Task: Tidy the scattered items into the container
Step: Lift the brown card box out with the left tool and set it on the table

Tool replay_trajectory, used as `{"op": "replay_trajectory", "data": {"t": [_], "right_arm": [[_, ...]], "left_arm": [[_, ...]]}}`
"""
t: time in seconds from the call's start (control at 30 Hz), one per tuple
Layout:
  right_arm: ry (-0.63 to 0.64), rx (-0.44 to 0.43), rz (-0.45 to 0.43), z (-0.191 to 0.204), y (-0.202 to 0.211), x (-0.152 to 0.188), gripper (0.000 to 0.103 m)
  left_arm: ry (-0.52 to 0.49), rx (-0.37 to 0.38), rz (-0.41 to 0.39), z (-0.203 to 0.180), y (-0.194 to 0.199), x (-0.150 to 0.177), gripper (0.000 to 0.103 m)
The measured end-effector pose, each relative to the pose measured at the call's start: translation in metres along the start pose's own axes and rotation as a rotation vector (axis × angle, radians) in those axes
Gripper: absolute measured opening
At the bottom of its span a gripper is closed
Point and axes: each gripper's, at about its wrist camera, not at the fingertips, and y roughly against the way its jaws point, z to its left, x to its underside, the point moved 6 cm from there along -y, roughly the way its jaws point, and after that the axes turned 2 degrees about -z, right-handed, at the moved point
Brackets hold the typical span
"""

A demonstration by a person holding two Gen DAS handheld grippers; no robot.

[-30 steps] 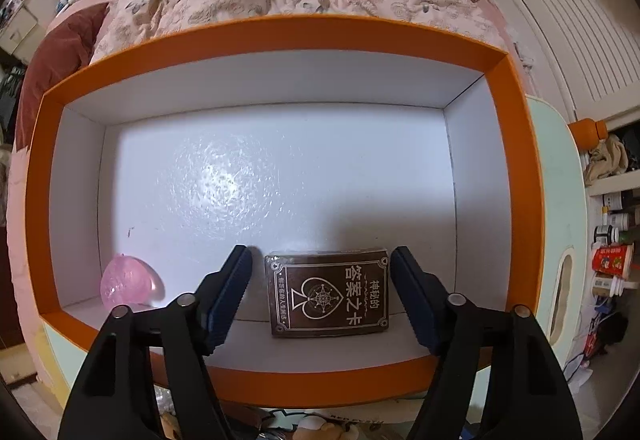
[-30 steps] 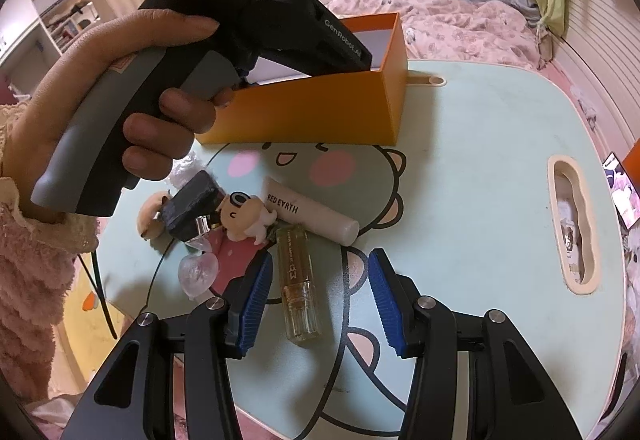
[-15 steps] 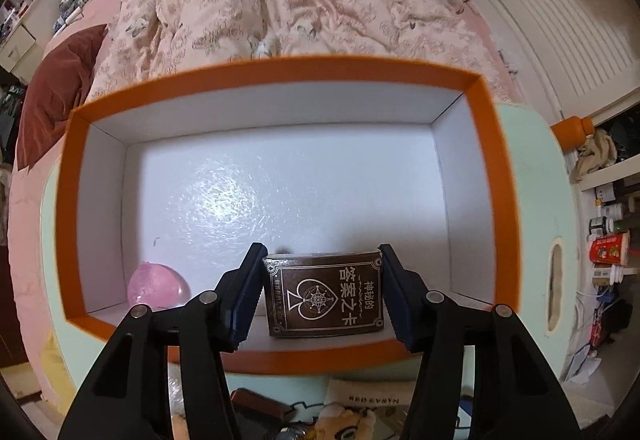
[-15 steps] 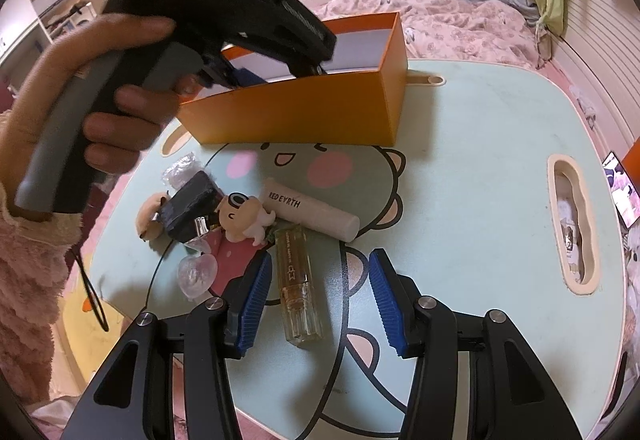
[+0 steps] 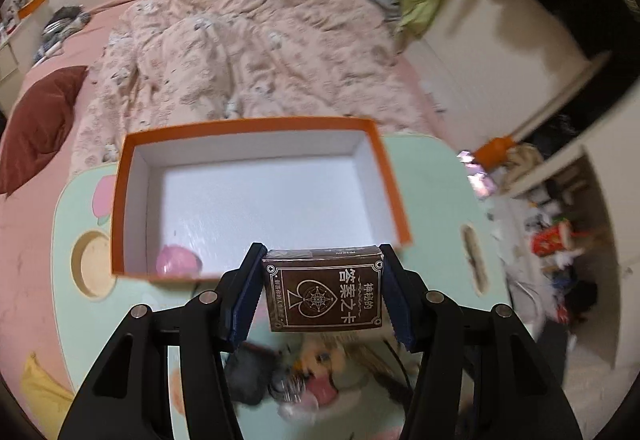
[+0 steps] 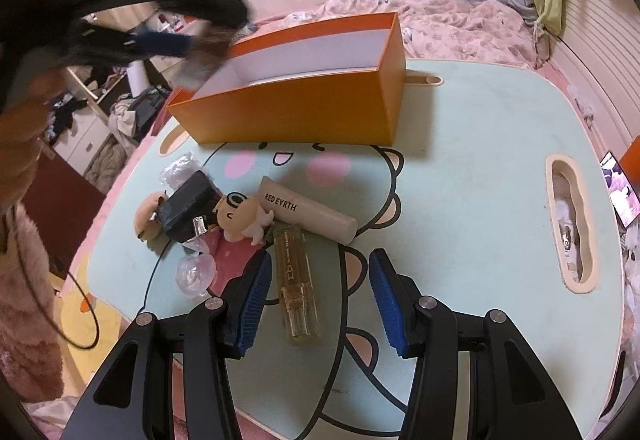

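Observation:
My left gripper [image 5: 322, 292] is shut on a brown card box [image 5: 324, 290] and holds it in the air, near the front rim of the orange box [image 5: 256, 128]. A pink heart-shaped item [image 5: 176, 260] lies inside at the front left. In the right wrist view the left gripper [image 6: 168, 40] is a blur above the orange box's [image 6: 304, 108] left end. My right gripper [image 6: 318, 296] is open, low over the table, with a clear yellow bottle [image 6: 296, 284] between its fingers. A cream tube [image 6: 308, 214], a plush toy [image 6: 244, 220] and a black item [image 6: 188, 208] lie nearby.
The mint table [image 6: 480, 144] has a slot [image 6: 570, 228] at the right and a round hole [image 5: 90, 264] at the left. A clear plastic piece [image 6: 196, 272] lies left of my right gripper. A bed with a pink quilt [image 5: 240, 52] lies behind the table.
My left gripper closed on the card box inside the orange box and lifted it up and back out over the near rim. My right gripper has stayed in place.

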Motion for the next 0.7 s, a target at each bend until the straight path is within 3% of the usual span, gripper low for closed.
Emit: {"op": "replay_trajectory", "data": {"t": [0.13, 0.27, 0.4, 0.7], "right_arm": [[0.005, -0.002, -0.002, 0.001, 0.001, 0.000, 0.050], [0.002, 0.008, 0.007, 0.002, 0.000, 0.000, 0.050], [-0.004, 0.020, 0.009, 0.000, 0.001, 0.000, 0.050], [-0.018, 0.038, 0.016, -0.003, -0.002, -0.002, 0.050]], "left_arm": [[-0.021, 0.063, 0.016, 0.000, 0.016, 0.045, 0.056], [0.005, 0.138, 0.074, 0.006, 0.014, 0.090, 0.056], [0.012, 0.166, 0.127, 0.013, 0.003, 0.128, 0.056], [0.029, 0.192, 0.150, 0.024, -0.019, 0.162, 0.056]]}}
